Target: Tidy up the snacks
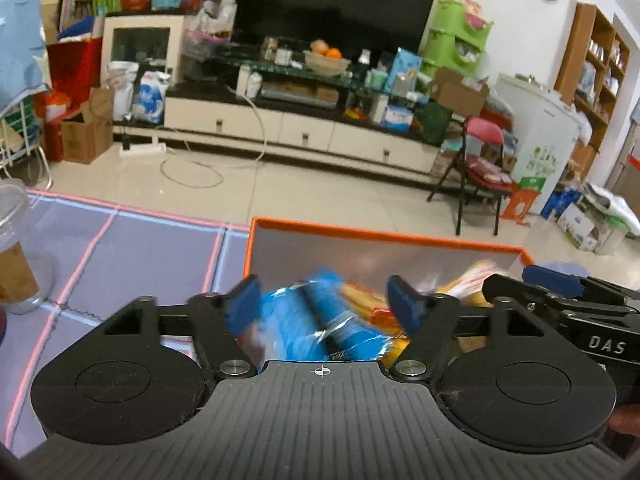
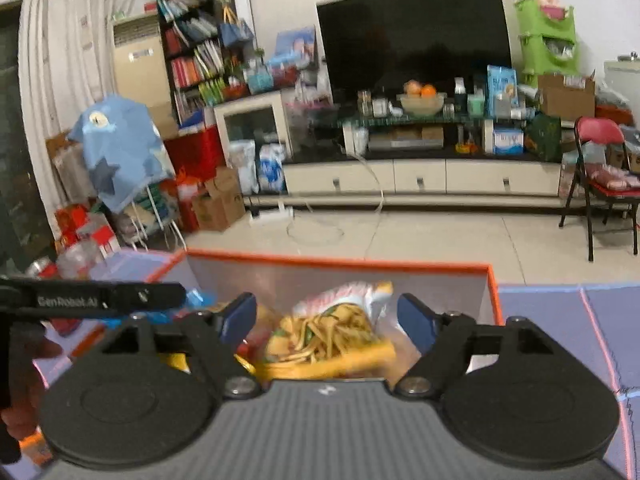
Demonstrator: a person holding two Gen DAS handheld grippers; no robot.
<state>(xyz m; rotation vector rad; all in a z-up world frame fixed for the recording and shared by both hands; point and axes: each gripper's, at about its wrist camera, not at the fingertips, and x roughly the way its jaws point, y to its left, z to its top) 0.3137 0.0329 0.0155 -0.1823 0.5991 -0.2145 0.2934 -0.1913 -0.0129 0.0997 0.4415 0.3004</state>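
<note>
- Left gripper poised over the near-left part of the orange-rimmed box, jaws apart, blue snack packet lying blurred between the pads with no visible pinch; likely just let go so it drops among the others.
- Right gripper poised over the same box from its right side, jaws spread wide, yellow packet printed with fries lying loose below and between the pads, not clamped.
- Both tools angled downward over the box's open top, a sensible pose for letting packets fall in rather than placing them flat.
- More yellow and orange packets heaped against the silver inner wall, so sorting appears well under way.
- Box resting on a purple mat with pink lines; clear jar standing apart at the mat's left edge, outside the box.
</note>
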